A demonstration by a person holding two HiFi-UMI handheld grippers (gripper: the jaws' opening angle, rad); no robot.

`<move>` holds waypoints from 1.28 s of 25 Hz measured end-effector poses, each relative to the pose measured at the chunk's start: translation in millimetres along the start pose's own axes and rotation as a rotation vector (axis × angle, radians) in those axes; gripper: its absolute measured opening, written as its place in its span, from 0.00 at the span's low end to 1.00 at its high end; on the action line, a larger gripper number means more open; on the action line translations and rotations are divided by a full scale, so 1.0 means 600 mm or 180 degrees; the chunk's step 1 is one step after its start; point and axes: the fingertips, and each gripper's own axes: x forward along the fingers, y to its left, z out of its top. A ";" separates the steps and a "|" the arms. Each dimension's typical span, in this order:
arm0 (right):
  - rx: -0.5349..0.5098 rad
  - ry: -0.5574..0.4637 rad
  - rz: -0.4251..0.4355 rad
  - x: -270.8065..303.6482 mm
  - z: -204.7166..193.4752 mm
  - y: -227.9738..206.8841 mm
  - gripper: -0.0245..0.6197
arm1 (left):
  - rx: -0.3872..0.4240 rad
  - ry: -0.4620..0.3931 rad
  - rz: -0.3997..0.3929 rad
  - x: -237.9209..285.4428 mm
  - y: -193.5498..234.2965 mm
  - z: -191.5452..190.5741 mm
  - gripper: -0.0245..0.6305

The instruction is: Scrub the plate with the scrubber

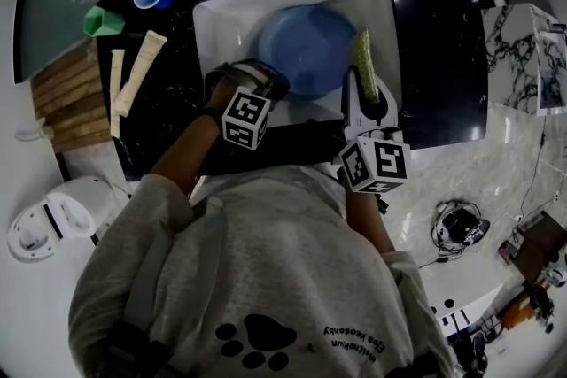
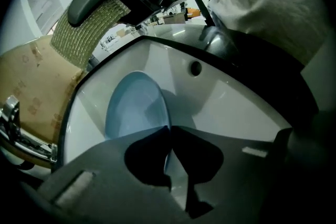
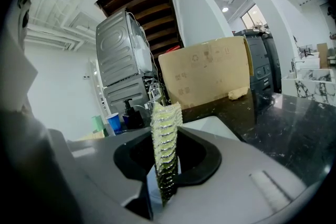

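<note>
One plate (image 2: 134, 107), pinched by left hand-held gripper (image 2: 169, 129).

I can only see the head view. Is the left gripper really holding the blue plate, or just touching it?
Observer: Holding. The left gripper view shows the left gripper shut on the plate's rim.
Operator: What about the other one?
Observer: The right gripper is clamped on the scrubber, which stands upright between its jaws.
Operator: Is it scrubbing yet?
Observer: No. The left gripper view shows it up in the air, apart from the plate.
</note>
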 end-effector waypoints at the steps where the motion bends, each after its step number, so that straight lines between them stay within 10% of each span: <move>1: -0.0007 -0.0002 0.0008 0.000 0.001 0.000 0.15 | 0.0047 0.0014 0.0028 -0.007 0.001 -0.002 0.07; 14: -0.0313 0.0052 0.0418 0.019 0.027 0.052 0.15 | 0.0425 0.0116 0.0254 -0.117 0.007 -0.007 0.07; 32: -0.1418 0.0592 0.1358 0.038 0.051 0.153 0.15 | 0.0313 -0.0136 0.0177 -0.231 -0.004 0.048 0.07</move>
